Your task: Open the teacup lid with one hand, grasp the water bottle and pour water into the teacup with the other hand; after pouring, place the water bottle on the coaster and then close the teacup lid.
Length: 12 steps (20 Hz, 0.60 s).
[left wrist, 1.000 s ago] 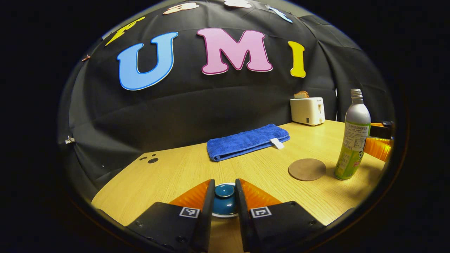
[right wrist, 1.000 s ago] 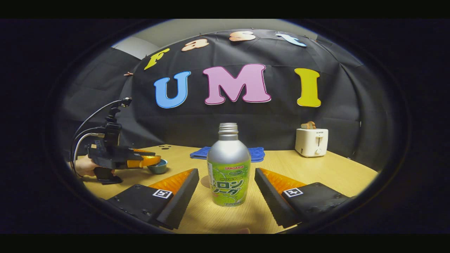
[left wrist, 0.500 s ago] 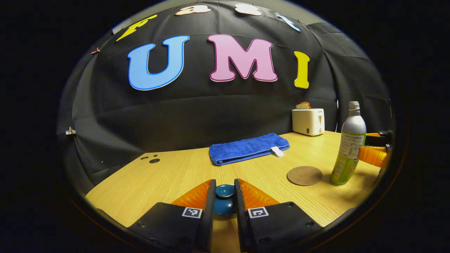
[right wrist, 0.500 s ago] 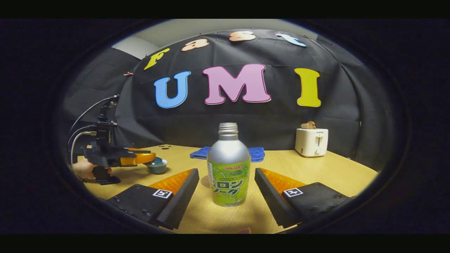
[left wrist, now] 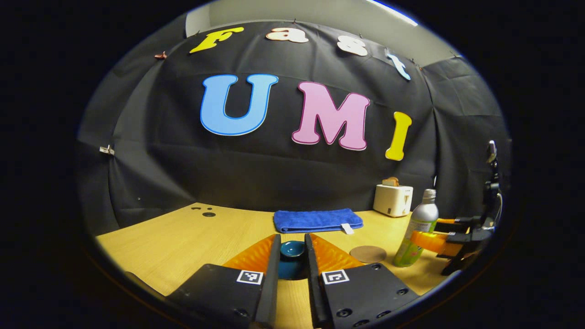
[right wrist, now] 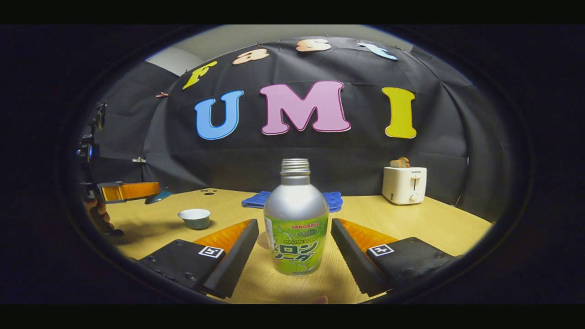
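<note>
Teal glazed ceramic shows between the fingers of the left gripper (left wrist: 291, 256) in the left gripper view: the teacup lid (left wrist: 291, 259), pinched by both fingers, which stand close together with only the lid's knob between them. In the right gripper view that same gripper (right wrist: 155, 194) is seen at the far left, held level and raised well above the bench (right wrist: 388, 219), with the lid's edge poking out past its fingertips and a hand (right wrist: 93, 210) gripping the handle below it. The teacup (right wrist: 194, 218) stands uncovered on the bench beneath and a little to the right of the lifted lid, its pale inside showing. The right gripper (right wrist: 295, 256) is held low and level, its fingers spread wide on either side of the water bottle (right wrist: 296, 224), with clear gaps on both sides, so neither finger touches it. The bottle stands upright on the bench, uncapped, its silver shoulder above a green label. In the left gripper view the bottle (left wrist: 416, 228) is at the right with the right gripper (left wrist: 429, 240) around it, and the round brown coaster (left wrist: 368, 253) lies flat on the bench just to the left of the bottle, apart from it. A folded blue towel (left wrist: 317, 219) lies along the back of the bench near the cloth wall, and a white toaster (right wrist: 404, 184) with a slice of bread in its slot stands at the back right corner.
</note>
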### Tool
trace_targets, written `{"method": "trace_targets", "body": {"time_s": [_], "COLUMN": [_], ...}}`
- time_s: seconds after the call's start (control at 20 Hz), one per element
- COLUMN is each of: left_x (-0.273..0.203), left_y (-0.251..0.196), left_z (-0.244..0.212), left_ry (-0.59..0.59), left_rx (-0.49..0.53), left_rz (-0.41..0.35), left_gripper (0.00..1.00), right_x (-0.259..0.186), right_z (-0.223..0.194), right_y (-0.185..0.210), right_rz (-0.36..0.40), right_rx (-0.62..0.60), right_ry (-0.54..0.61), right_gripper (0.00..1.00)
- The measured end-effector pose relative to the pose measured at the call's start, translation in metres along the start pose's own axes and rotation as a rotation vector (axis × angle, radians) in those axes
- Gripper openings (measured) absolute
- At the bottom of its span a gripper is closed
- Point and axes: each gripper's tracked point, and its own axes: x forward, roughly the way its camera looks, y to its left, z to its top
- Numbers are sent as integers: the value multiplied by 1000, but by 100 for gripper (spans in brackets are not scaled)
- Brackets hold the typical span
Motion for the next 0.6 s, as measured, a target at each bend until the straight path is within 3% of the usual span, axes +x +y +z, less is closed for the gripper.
{"method": "trace_targets", "body": {"time_s": [0.15, 0.25, 0.35, 0.5, 0.6], "left_x": [-6, -7, -8, -8, -9], "left_y": [15, 16, 17, 26, 34], "left_z": [4, -2, -7, -9, -7], "left_ry": [-2, 19, 40, 48, 47], "left_rx": [12, -9, -20, -9, 2], "left_rz": [26, 14, 4, 12, 28], "left_gripper": [33, 33, 33, 33, 33], "right_x": [4, 4, 8, 14, 22], "right_z": [-3, -1, 0, 11, 33], "right_y": [2, 4, 4, 0, -2], "right_rz": [6, 7, 7, -17, -44], "right_rx": [1, 0, -12, -142, -305], "right_ry": [1, 1, 0, 2, -15], "right_gripper": [98, 82, 80, 78, 78]}}
